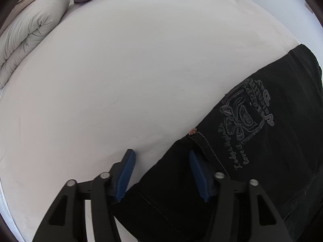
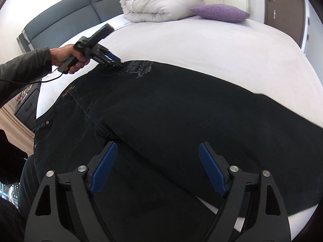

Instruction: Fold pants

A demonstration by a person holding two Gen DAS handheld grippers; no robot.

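Black jeans (image 2: 181, 111) lie spread across the white bed sheet (image 2: 201, 46), waist to the left and legs running right. Grey embroidery (image 1: 242, 119) marks a back pocket. My left gripper (image 1: 161, 157) points down at the waistband corner by that pocket. Its jaws straddle the fabric edge, one pad (image 1: 126, 173) over the sheet and the other over the denim, with a gap between them. The right wrist view shows this left gripper (image 2: 116, 61) held in a hand (image 2: 66, 57). My right gripper (image 2: 157, 151) stands open over the upper leg near the crotch seam.
A folded cream duvet (image 2: 157, 6) and a purple pillow (image 2: 222, 13) sit at the head of the bed by a dark headboard (image 2: 66, 18). A dark sleeve (image 2: 22, 74) comes in from the left. The bed's near edge (image 2: 292, 215) shows at lower right.
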